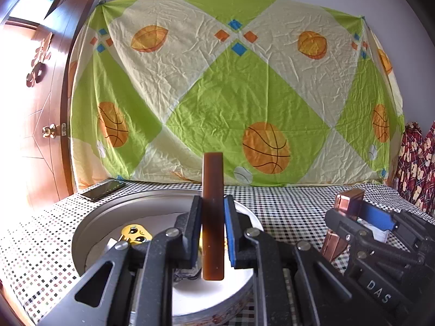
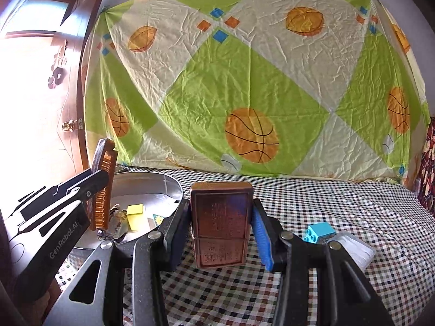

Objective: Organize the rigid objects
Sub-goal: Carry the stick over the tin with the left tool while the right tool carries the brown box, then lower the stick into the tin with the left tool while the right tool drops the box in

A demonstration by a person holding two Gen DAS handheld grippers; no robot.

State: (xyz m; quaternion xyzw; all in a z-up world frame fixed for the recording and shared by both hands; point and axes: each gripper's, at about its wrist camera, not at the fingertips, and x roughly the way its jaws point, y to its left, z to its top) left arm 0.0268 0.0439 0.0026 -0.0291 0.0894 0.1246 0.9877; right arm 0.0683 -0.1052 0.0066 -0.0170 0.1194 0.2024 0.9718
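Comb (image 1: 213, 217) pinched in left gripper (image 1: 213, 228) above basin (image 1: 89, 217); right gripper (image 2: 221, 225) clamps copper lighter (image 2: 220, 222); few items binned, blue brick (image 2: 315, 232) left out

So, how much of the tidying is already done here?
Partly done. Done: a yellow block and a yellow toy lie in the metal basin. In hand: the left gripper holds a brown comb over the basin; the right gripper holds a copper box. Left: a blue brick on the table.
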